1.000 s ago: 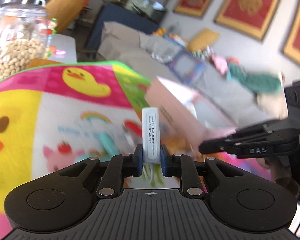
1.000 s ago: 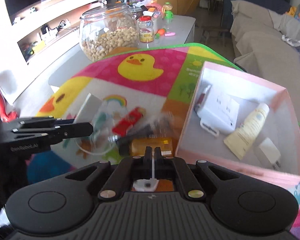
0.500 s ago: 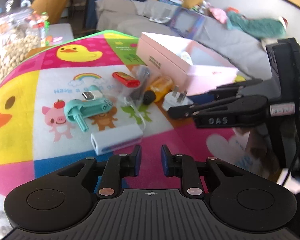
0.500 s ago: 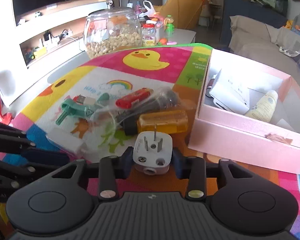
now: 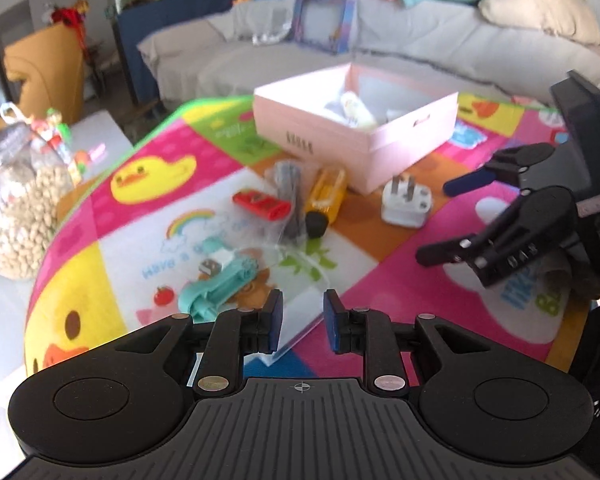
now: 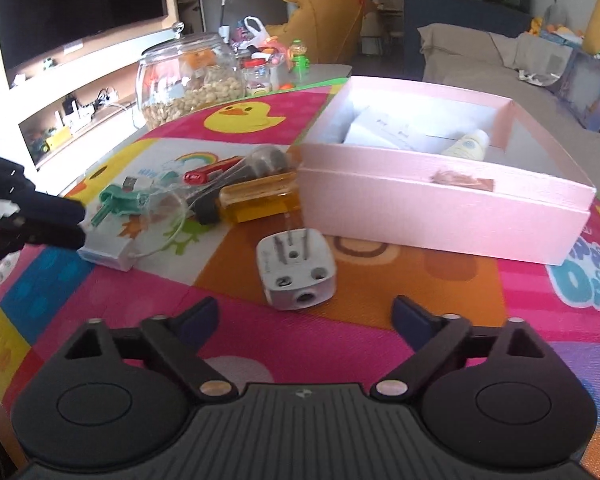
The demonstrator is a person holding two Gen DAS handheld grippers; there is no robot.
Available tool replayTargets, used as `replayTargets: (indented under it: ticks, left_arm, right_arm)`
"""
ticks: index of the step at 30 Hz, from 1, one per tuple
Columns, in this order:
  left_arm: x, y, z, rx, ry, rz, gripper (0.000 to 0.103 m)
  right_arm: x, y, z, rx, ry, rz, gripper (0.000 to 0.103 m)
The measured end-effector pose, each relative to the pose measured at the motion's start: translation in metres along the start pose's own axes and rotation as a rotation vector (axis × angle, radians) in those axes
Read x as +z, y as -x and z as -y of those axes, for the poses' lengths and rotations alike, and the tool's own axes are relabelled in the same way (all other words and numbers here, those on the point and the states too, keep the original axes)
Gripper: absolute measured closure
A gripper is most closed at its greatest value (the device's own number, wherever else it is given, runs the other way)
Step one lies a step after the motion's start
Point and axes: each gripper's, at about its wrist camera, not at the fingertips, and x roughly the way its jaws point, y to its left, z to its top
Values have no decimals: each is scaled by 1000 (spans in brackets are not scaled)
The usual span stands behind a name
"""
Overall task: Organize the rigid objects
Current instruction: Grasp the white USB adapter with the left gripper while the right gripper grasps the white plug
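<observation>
My left gripper (image 5: 301, 320) is open just above a white adapter (image 5: 300, 322) lying on the colourful mat; the adapter (image 6: 106, 250) also shows in the right wrist view. My right gripper (image 6: 305, 316) is open wide, just behind a white wall plug (image 6: 296, 272) that lies prongs up on the mat. The plug (image 5: 406, 204) sits near the pink box (image 6: 440, 200). A teal tool (image 5: 216, 282), a red lighter (image 5: 262, 204), an amber bottle (image 6: 260, 202) and a clear bag (image 6: 236, 172) lie in a loose pile left of the box.
The pink box (image 5: 356, 136) holds white items and a cream tube (image 6: 468, 144). A glass jar of nuts (image 6: 188, 84) and small jars stand at the mat's far left. A grey sofa (image 5: 380, 48) lies behind. The right gripper (image 5: 512, 220) shows in the left wrist view.
My left gripper let go of the white adapter, which now lies on the mat. My right gripper set down the white plug, opened wide and drew back.
</observation>
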Motion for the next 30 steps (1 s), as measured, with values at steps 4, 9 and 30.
replayTargets:
  ticks: [4, 9, 30]
  left_arm:
    - [-4, -12, 1, 20, -10, -49, 77]
    - [5, -20, 13, -51, 10, -36, 75]
    - [9, -22, -2, 21, -64, -106, 71]
  right_arm:
    - [0, -1, -4, 3, 16, -20, 0]
    - [1, 0, -4, 2, 16, -26, 0]
    - [-1, 0, -6, -6, 24, -8, 0]
